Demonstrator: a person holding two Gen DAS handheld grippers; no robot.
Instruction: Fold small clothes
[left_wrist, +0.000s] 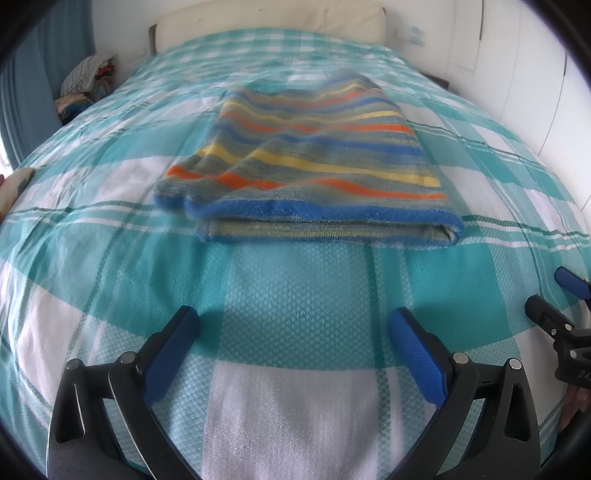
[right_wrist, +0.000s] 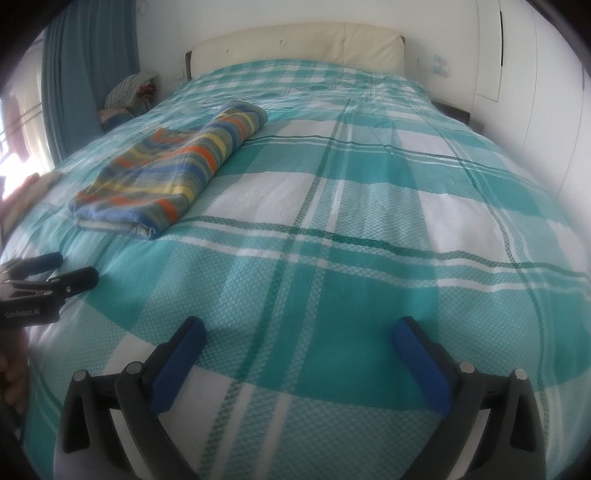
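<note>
Striped knit garment (left_wrist: 306, 162), folded into a flat stack, lies on the teal-and-white checked bedspread (left_wrist: 295, 295), blue hem edge toward the grippers. Left gripper (left_wrist: 293, 325) hovers low over the bedspread just short of that hem, jaws spread wide, nothing between them. Right gripper (right_wrist: 299, 332) sits off to the garment's right, over bare checks, jaws likewise wide and empty. Cream headboard (right_wrist: 295, 44) at far end. Heap of clothes (right_wrist: 129, 92) beside the teal curtain (right_wrist: 88, 59).
</note>
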